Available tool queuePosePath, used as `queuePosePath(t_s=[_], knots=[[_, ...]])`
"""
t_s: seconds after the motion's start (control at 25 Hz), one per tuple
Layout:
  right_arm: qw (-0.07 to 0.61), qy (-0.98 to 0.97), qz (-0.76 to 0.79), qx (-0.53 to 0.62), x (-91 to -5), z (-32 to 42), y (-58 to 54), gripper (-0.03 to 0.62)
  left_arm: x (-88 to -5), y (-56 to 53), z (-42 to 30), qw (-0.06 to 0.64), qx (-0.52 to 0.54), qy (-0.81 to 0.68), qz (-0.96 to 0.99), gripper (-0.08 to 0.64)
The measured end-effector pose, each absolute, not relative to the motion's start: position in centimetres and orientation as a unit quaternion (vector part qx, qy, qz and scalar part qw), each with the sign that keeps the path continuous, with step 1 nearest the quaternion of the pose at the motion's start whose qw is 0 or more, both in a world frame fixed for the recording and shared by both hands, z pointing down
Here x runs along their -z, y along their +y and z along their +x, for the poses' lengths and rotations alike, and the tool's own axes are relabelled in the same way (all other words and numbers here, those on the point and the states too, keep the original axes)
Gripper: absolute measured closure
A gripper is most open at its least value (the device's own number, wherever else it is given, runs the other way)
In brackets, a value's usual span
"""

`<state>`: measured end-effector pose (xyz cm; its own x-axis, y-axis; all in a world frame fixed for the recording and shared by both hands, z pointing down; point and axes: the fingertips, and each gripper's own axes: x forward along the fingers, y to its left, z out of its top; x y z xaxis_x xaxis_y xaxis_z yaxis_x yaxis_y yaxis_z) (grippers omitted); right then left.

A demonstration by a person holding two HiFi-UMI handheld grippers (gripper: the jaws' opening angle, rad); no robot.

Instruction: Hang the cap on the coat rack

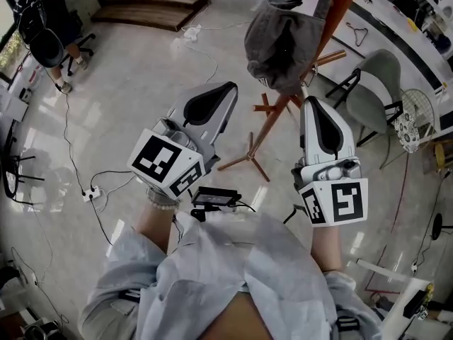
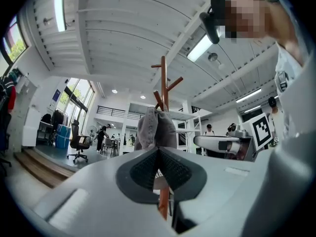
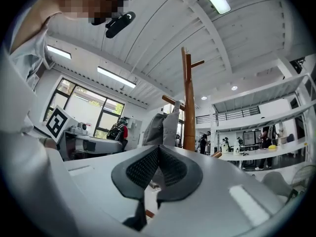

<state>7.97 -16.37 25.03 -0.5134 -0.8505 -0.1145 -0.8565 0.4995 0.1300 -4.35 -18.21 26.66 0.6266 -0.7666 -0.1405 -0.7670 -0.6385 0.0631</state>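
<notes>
A grey cap (image 1: 282,42) hangs on a peg of the orange-brown wooden coat rack (image 1: 273,118), free of both grippers. My left gripper (image 1: 231,88) is just left of and below the cap, shut with nothing between its pads. My right gripper (image 1: 311,102) is below the cap beside the rack's pole, also shut and empty. In the left gripper view the cap (image 2: 155,127) hangs on the rack (image 2: 164,83) straight beyond the shut left gripper (image 2: 158,150). In the right gripper view the cap (image 3: 161,127) and the rack (image 3: 186,98) stand beyond the shut right gripper (image 3: 158,148).
A grey chair (image 1: 376,91) and a white wire chair (image 1: 416,119) stand right of the rack. A power strip (image 1: 91,194) with cables lies on the floor at left. A seated person (image 1: 49,44) is at the far left. Wooden steps (image 1: 152,6) lie at the top.
</notes>
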Motion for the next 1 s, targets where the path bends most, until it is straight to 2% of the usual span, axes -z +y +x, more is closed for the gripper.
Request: queuePosePath(t_s=[0.28, 0.56, 1.0], knots=[[0.022, 0.872, -0.482, -0.088, -25.5, 7.7, -15.6, 0.586, -27.4, -16.7, -4.7, 0.008, -0.063, 0.439, -0.896, 0.557], [0.014, 0.871, -0.484, -0.079, -26.7, 7.9, -15.1, 0.586, -29.1, -15.7, -5.4, -0.038, -0.079, 0.443, -0.892, 0.557], [0.006, 0.874, -0.48, -0.074, -27.6, 7.8, -15.3, 0.586, -29.7, -15.6, -5.0, -0.028, -0.067, 0.439, -0.895, 0.557]])
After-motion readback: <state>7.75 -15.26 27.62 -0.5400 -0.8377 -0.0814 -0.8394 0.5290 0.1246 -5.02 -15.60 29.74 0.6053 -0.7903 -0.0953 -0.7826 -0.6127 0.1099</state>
